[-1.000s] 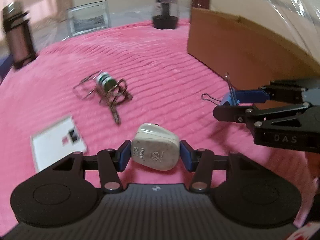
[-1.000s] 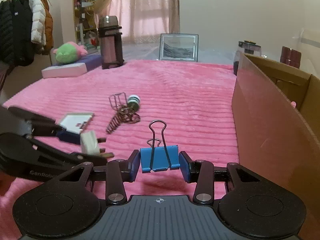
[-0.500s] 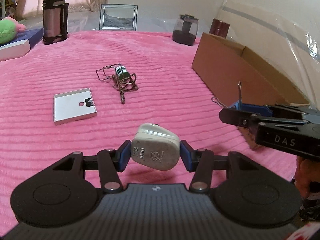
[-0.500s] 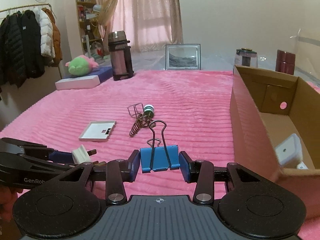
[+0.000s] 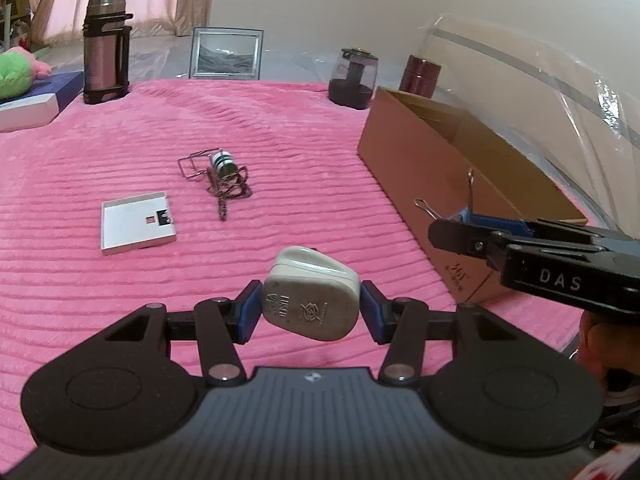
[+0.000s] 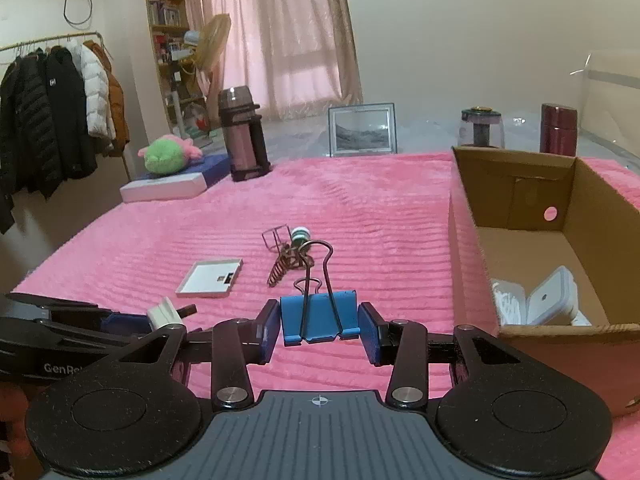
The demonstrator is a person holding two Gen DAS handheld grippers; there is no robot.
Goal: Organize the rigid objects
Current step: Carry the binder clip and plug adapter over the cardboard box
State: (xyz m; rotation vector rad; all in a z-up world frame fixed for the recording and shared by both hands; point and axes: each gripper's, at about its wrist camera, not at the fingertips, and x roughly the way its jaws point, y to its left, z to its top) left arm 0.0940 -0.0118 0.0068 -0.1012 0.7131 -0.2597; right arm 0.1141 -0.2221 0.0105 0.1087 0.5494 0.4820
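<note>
My left gripper [image 5: 311,312] is shut on a white power plug adapter [image 5: 310,304] and holds it above the pink blanket. My right gripper [image 6: 319,322] is shut on a blue binder clip [image 6: 319,314], also lifted; it shows in the left wrist view [image 5: 464,214] beside the cardboard box [image 5: 448,168]. The box [image 6: 516,216] stands open at the right and holds white items [image 6: 550,300]. On the blanket lie a white square lid [image 5: 138,226] and a wire tangle with a small striped cylinder [image 5: 222,170].
A thermos [image 5: 105,46], a picture frame [image 5: 227,54], a glass jar [image 5: 354,78] and a maroon canister [image 5: 422,76] stand along the far edge. A green plush toy [image 6: 166,156] lies on a flat box at far left. Coats hang at left [image 6: 48,120].
Both grippers have risen and pulled back with their objects, so more of the blanket shows and the box's inside has come into the right wrist view. Grips are unchanged.
</note>
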